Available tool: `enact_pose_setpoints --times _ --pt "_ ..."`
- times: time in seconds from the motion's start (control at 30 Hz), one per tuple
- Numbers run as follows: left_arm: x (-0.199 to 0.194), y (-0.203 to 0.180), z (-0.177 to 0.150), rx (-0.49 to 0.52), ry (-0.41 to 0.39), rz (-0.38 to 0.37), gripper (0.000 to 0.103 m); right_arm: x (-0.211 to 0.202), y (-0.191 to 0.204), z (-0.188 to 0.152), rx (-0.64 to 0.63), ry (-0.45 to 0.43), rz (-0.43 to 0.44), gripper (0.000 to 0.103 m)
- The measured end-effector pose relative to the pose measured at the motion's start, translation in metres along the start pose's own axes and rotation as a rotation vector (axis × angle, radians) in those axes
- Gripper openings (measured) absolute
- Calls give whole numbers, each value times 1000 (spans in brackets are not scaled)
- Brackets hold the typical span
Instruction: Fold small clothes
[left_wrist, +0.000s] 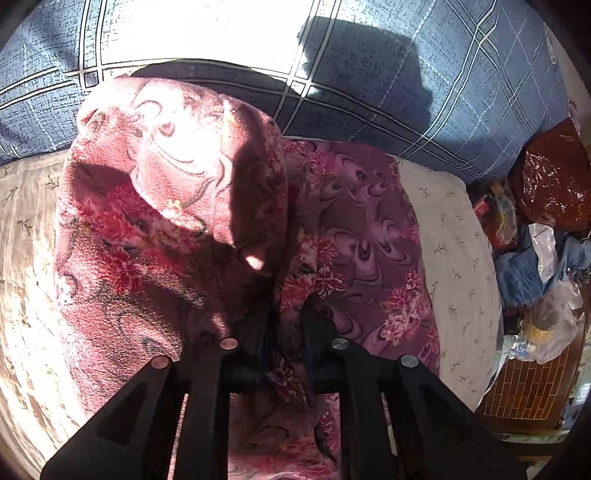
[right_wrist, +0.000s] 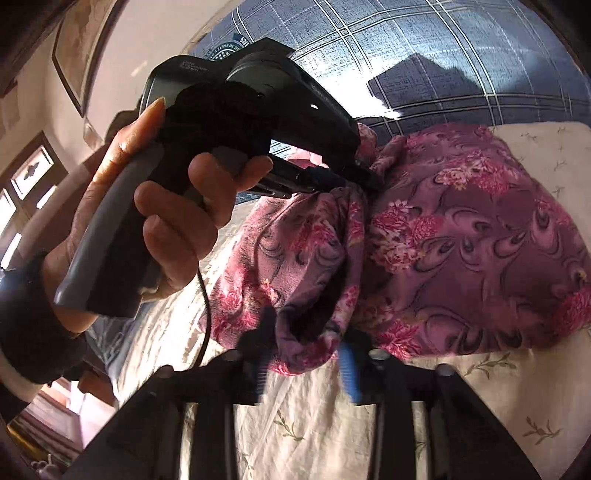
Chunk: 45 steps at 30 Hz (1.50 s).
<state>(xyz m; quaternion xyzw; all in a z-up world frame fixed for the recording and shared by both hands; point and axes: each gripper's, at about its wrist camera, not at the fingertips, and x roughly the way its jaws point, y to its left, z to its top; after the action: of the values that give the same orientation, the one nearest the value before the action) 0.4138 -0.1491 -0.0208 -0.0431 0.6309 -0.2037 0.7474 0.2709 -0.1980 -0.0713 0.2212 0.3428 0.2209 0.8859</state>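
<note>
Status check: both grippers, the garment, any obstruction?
Left gripper pinching floral garment. Right gripper open, fabric edge between the pads. Nothing blocking on the bedsheet.

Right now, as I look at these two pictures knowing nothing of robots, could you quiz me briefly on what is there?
1. True or false: the floral garment lies on a bare wooden floor.
2. What lies beyond the garment? A) a green towel B) blue plaid bedding C) a wicker basket
3. In the right wrist view, what carries the left gripper?

Key:
1. False; it lies on a cream sheet.
2. B.
3. A person's hand, wrapped round its handle.
</note>
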Motion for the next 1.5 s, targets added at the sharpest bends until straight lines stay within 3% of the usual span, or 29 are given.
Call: enact_pose_setpoints --times 0.03,0.07,0.13,0.17,0.33,0.47,0.53,0.6,0.63,0.67,0.7,0.73,0.83,0.97,1.13,1.23,1.33,1.4,1.5 --pt "-5 -1 2 -1 11 -15 28 -4 -1 1 2 -12 11 57" --pt "-13 -3 4 -1 10 -21 45 -7 -4 2 10 -23 24 65" --pt "-29 -6 7 12 -16 -2 68 -13 -10 5 44 -52 38 67" --pt "-35 -4 10 21 -22 17 73 -13 -13 7 70 -59 49 67" --pt "-18 -19 16 55 54 172 73 -8 -28 7 167 -55 78 67" --pt "3 -34 8 103 97 242 73 -5 -24 9 140 -63 78 67" --pt "12 -42 3 144 105 318 73 1 -22 11 121 -56 86 67" --pt "17 -43 -1 158 102 387 57 7 -17 13 87 -38 98 61" --pt "18 -40 -3 152 96 412 37 12 -15 15 69 -25 97 47" --pt "15 -36 -4 132 83 386 33 16 -14 15 56 -8 91 21" --pt "9 -31 -6 106 58 353 28 20 -14 16 59 8 88 10" --pt "3 -27 -8 79 37 313 16 19 -14 15 65 7 92 10" --pt "-17 -25 -15 46 -27 266 14 3 -15 20 86 -44 141 10" --pt "-36 -52 -21 83 -84 213 14 -32 -19 32 109 -154 180 9" --pt "-26 -99 -14 150 -108 121 13 -73 -54 34 202 -256 106 9" --pt "3 -111 -5 153 -87 109 13 -73 -78 29 257 -223 36 10" --pt "25 -105 -4 76 -47 77 13 -53 -95 20 320 -122 -8 10" --pt "14 -90 -5 32 -71 8 13 -42 -105 16 366 -45 -16 19" --pt "-24 -61 -7 1 -142 -37 15 -57 -111 17 428 -100 4 23"
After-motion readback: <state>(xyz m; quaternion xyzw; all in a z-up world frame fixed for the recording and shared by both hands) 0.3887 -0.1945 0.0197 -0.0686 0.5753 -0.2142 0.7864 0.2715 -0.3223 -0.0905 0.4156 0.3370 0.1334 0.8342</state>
